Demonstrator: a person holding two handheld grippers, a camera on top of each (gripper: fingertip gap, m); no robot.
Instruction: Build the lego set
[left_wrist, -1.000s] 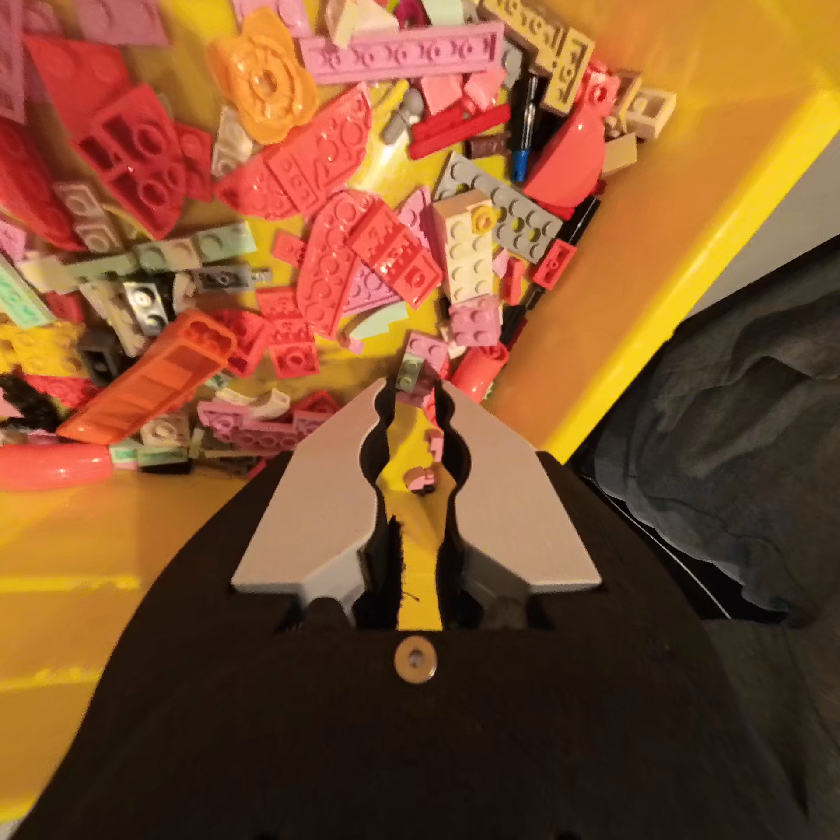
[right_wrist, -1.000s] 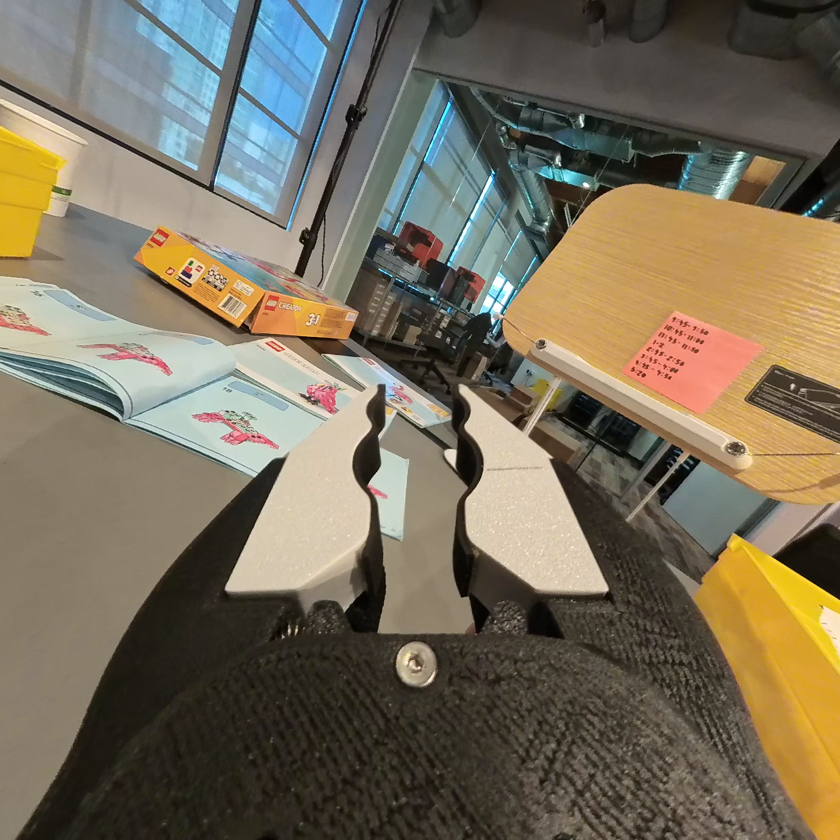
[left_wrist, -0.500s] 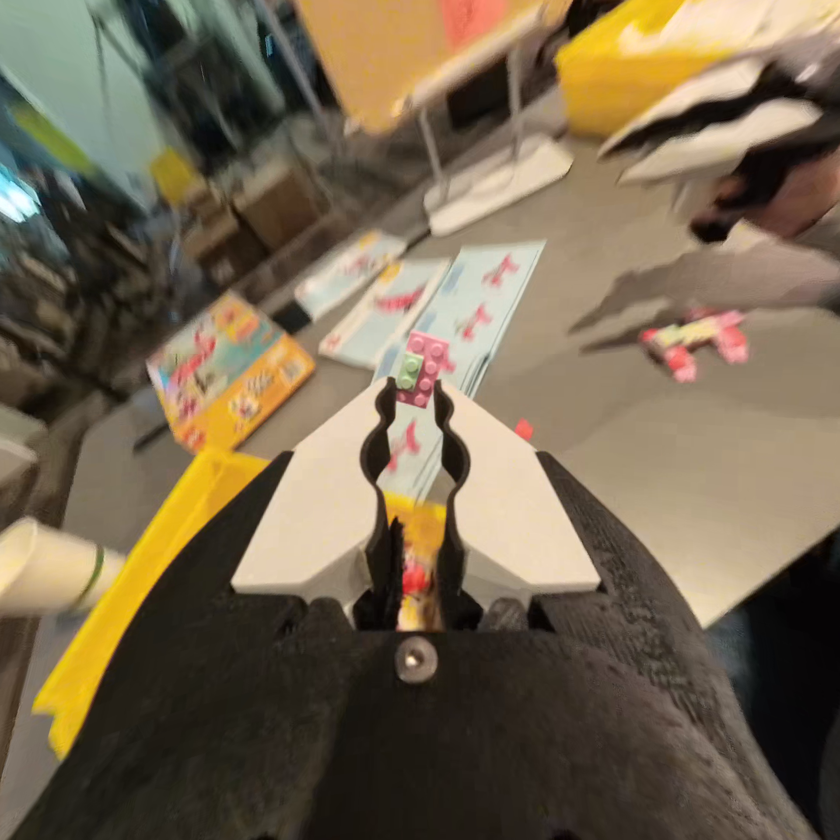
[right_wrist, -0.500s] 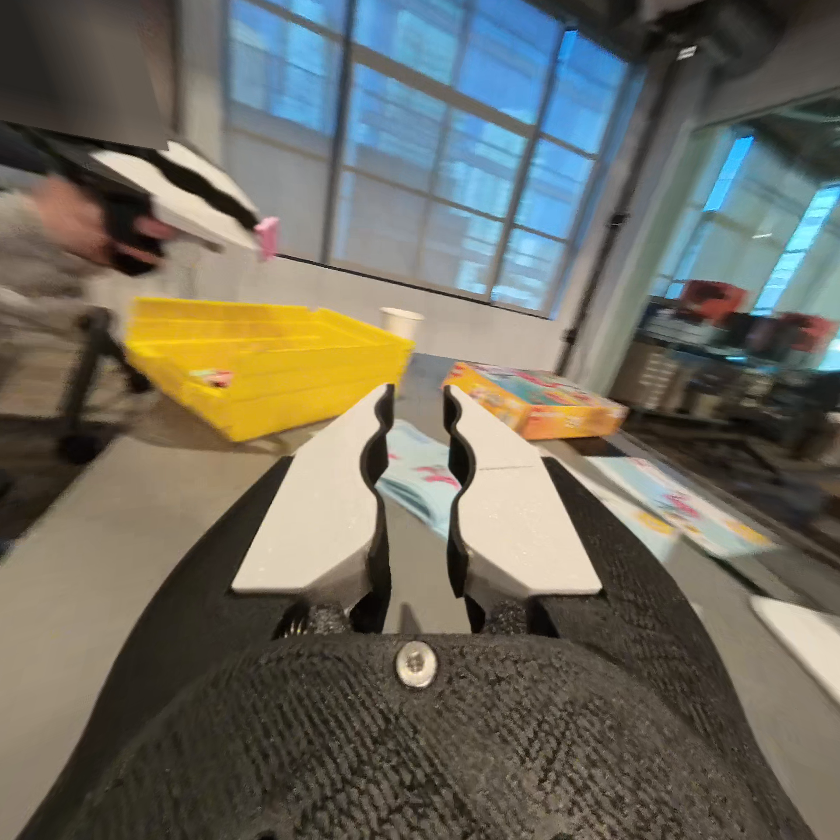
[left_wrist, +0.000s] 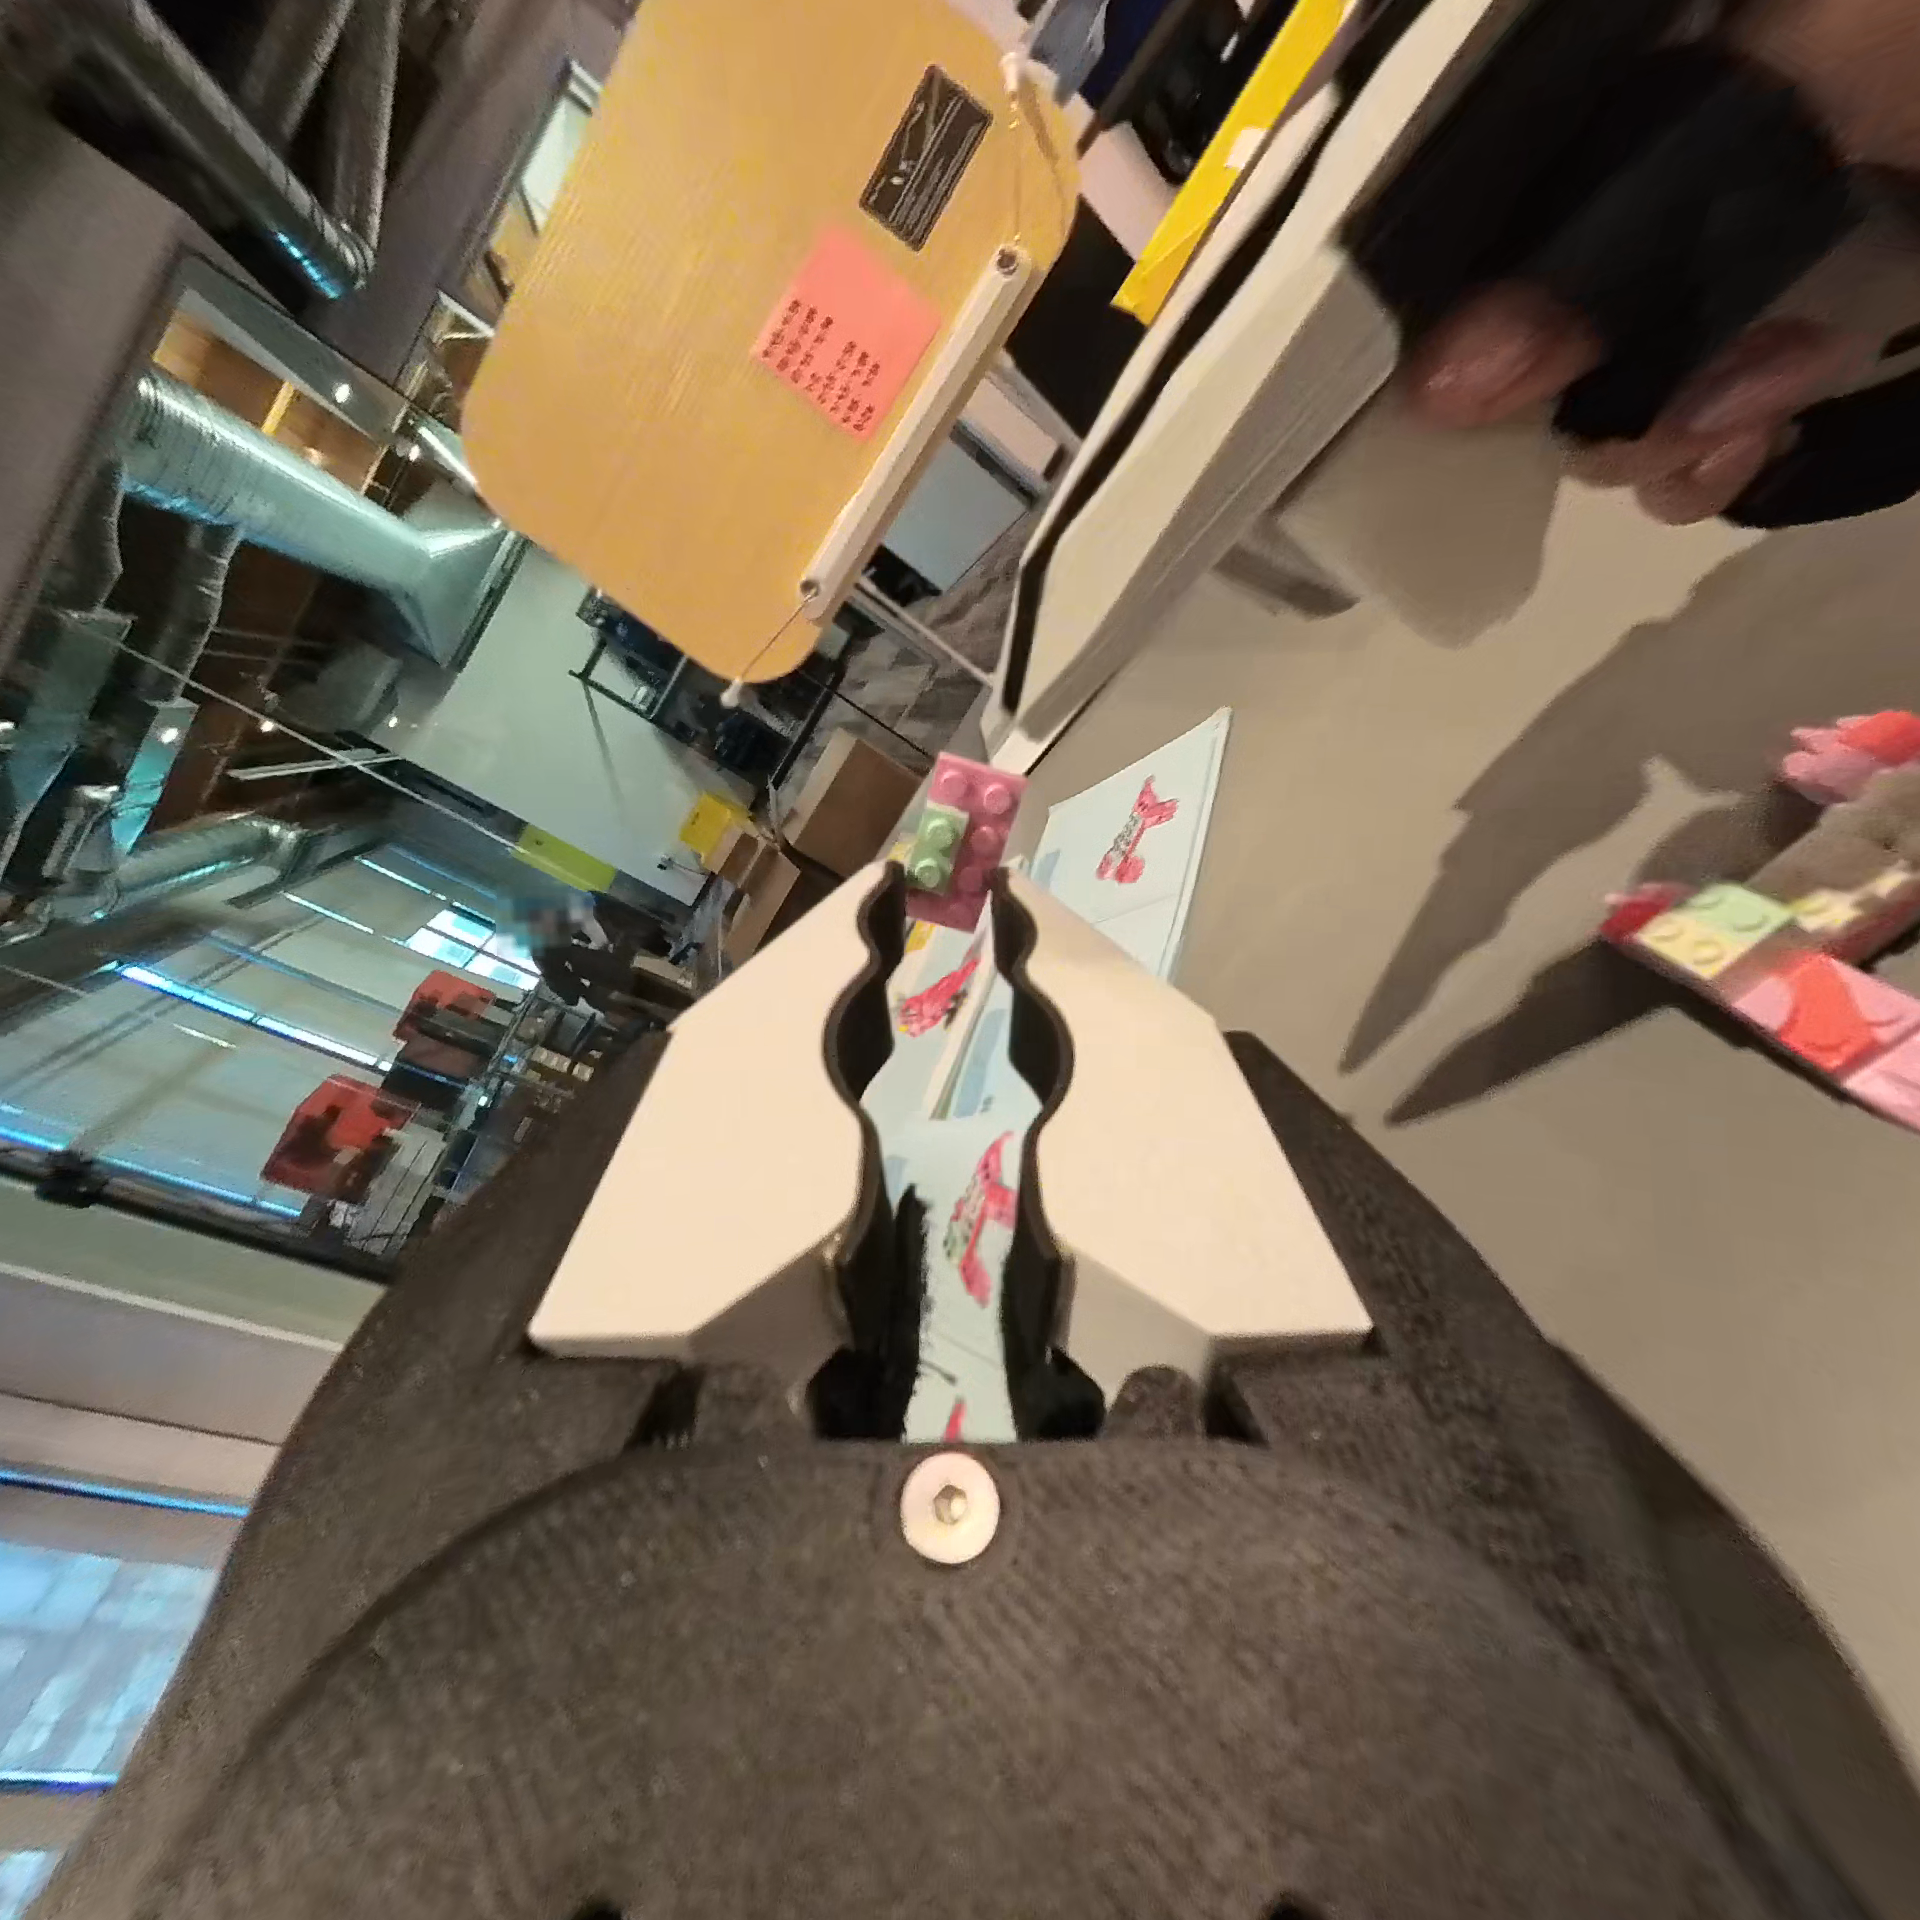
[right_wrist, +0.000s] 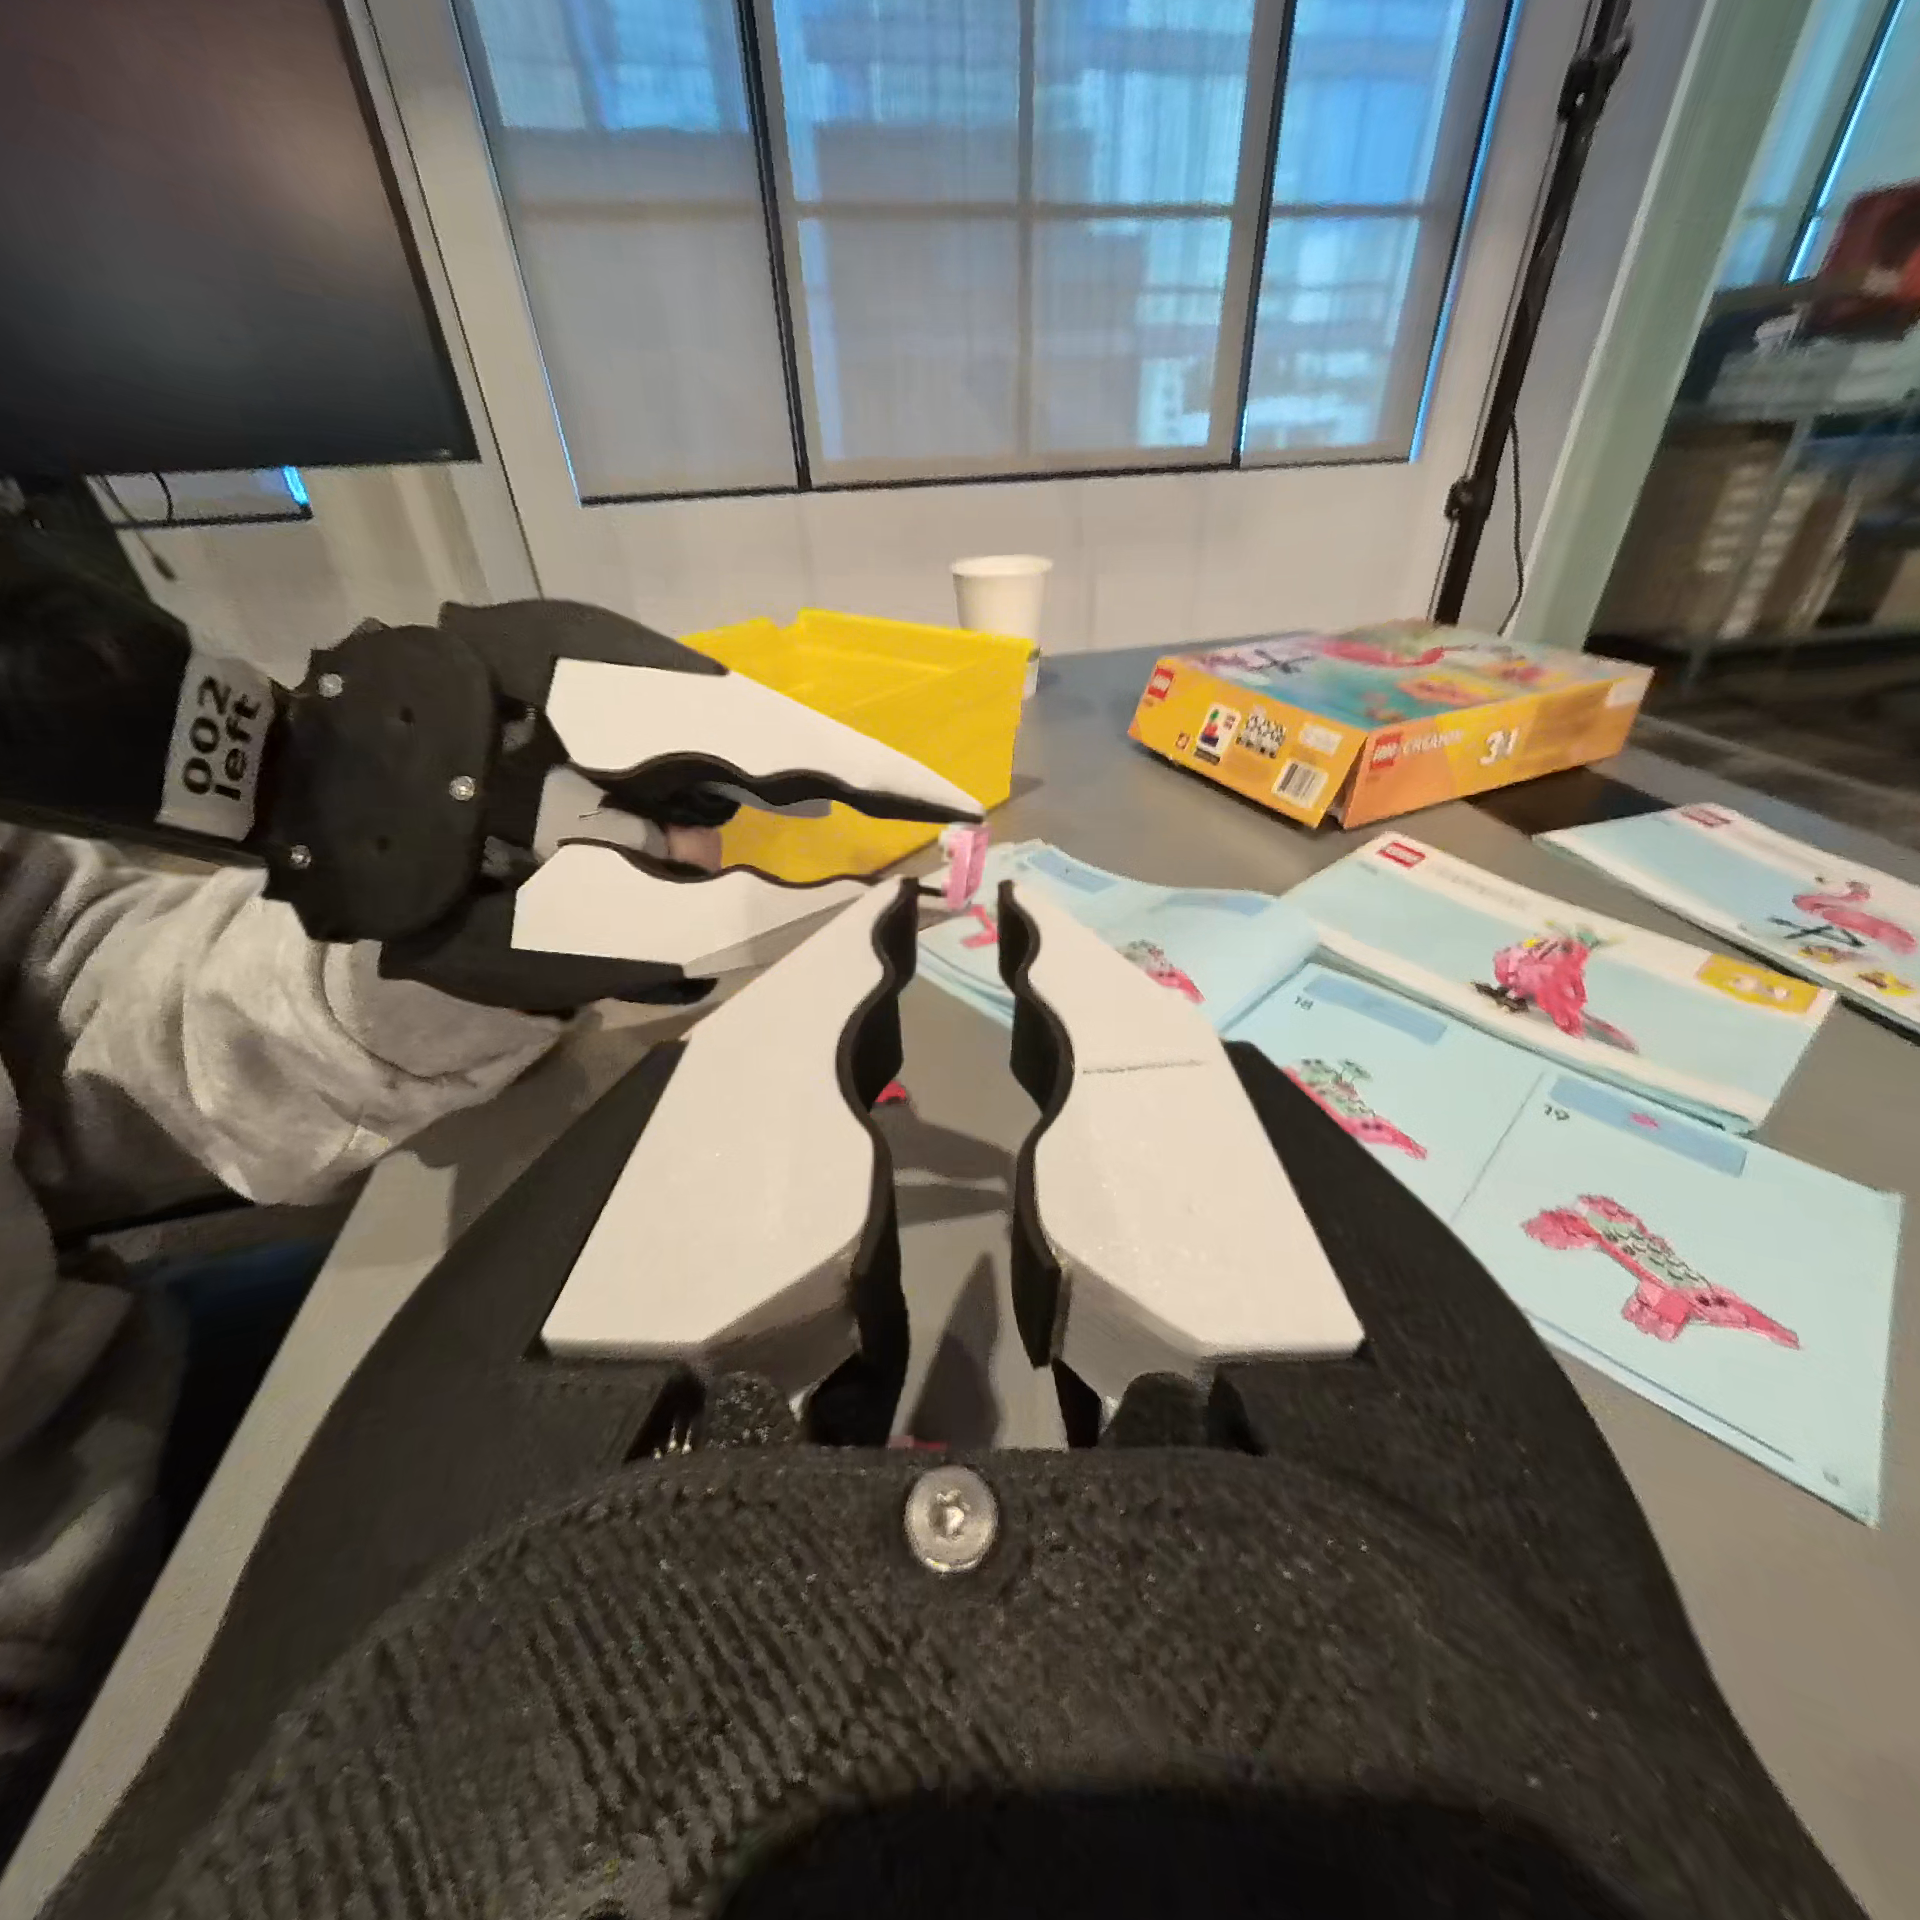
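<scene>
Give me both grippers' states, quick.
Left gripper: closed on the pink brick with a green plate, at its fingertips.
Right gripper: open, holding nothing.

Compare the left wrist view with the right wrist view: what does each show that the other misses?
Only the left wrist view shows the half-built pink model on the table, the tilted wooden board and the green piece stuck on the held brick. Only the right wrist view shows the yellow bin, the paper cup, the set's box and the windows. Both show the left gripper shut on the pink brick, the open instruction booklets and the grey table.
</scene>
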